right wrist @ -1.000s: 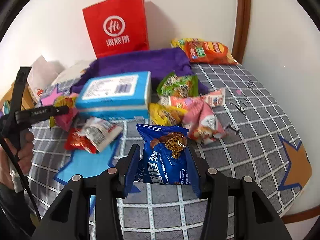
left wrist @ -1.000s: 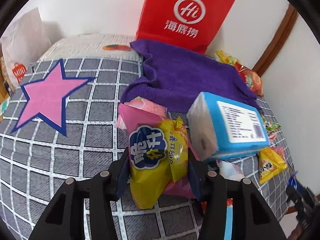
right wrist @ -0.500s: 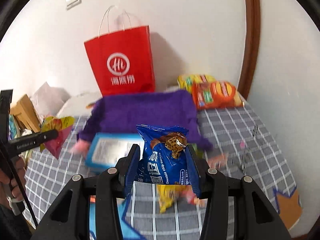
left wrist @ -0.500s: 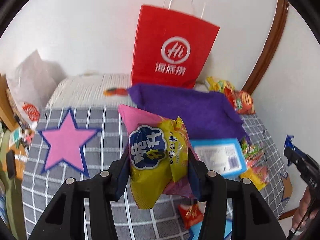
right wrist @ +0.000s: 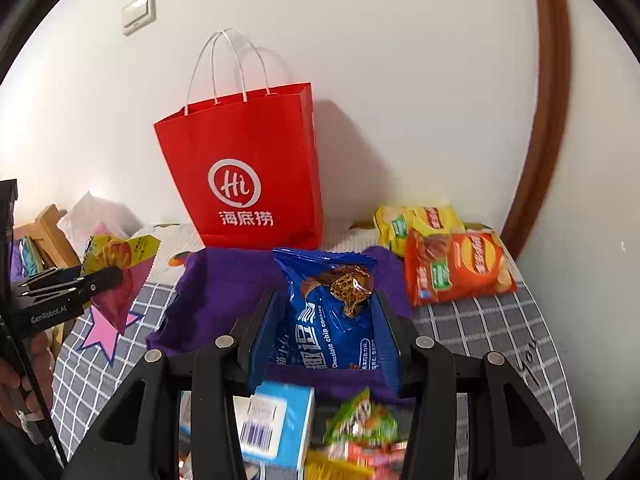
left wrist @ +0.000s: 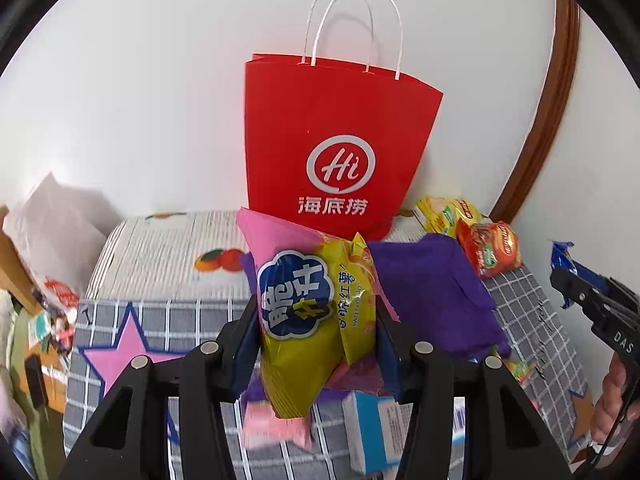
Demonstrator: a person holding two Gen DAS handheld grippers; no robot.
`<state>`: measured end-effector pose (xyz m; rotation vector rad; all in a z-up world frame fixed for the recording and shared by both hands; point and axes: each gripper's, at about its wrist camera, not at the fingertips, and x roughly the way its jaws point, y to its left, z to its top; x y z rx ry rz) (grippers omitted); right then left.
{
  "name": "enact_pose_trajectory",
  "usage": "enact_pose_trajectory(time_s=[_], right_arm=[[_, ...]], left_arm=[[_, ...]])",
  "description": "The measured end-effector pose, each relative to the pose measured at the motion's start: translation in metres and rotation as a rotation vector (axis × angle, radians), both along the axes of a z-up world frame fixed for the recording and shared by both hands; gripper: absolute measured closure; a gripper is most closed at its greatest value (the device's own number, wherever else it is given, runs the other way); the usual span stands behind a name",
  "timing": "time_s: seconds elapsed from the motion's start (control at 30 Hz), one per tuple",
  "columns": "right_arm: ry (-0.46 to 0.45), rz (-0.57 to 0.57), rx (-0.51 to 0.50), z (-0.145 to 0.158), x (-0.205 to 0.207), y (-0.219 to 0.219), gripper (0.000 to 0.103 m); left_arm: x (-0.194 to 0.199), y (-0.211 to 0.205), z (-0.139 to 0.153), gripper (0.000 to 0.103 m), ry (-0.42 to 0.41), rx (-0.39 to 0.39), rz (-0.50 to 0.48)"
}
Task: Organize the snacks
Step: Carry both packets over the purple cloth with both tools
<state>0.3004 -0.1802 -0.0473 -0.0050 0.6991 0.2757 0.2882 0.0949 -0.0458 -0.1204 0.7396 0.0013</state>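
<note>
Both grippers have been rising off the bed since the earlier frames, so the snack pile that filled the views is now sitting low and the tall red paper bag with white rope handles (left wrist: 340, 152) is standing almost straight ahead of them, against the white wall at the head edge of the bed.

The left gripper (left wrist: 316, 344) is holding a pink and yellow crinkly sweet-potato chip packet (left wrist: 312, 312) upright above the bed, its fingers (left wrist: 244, 340) pinching the packet from both sides. The right gripper (right wrist: 324, 340) is carrying a glossy blue chocolate chip cookie packet (right wrist: 328, 312) in the same way, its fingers (right wrist: 386, 344) clamping the packet's sides.

Under them the grey checked bed cover with star patches (right wrist: 500, 344) is bearing a rumpled purple cloth (right wrist: 224, 296), which is lying just in front of the red bag. A blue and white rectangular carton (right wrist: 276, 428) is lying near the foot edge, beside a small green snack sachet (right wrist: 360, 420). An orange crisp bag (right wrist: 460, 268) and a yellow crisp bag (right wrist: 416, 220) are overlapping at the head corner by the brown wooden trim (right wrist: 548, 120).

At the edge of each view a hand is gripping the other tool's handle.
</note>
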Motion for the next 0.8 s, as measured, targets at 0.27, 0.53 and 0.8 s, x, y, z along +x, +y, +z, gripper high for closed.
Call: enact_pose_trajectory(time_s=[0.27,0.53,0.8], right_arm=[[0.013,0.049,0.027,0.001,0.067,0.018,0.057],[0.061,0.055,0.034,-0.033,0.111,0.017,0.057],[0.169,0.019,0.015,-0.08,0.144,0.004,0.057]], left_arm=[[0.05,-0.005,-0.009,0.054,0.015,-0.018,0.007],[0.083,-0.004,-0.032,0.054,0.066,-0.064,-0.012],[0.101,0.016,-0.062,0.054,0.124,-0.09,0.03]])
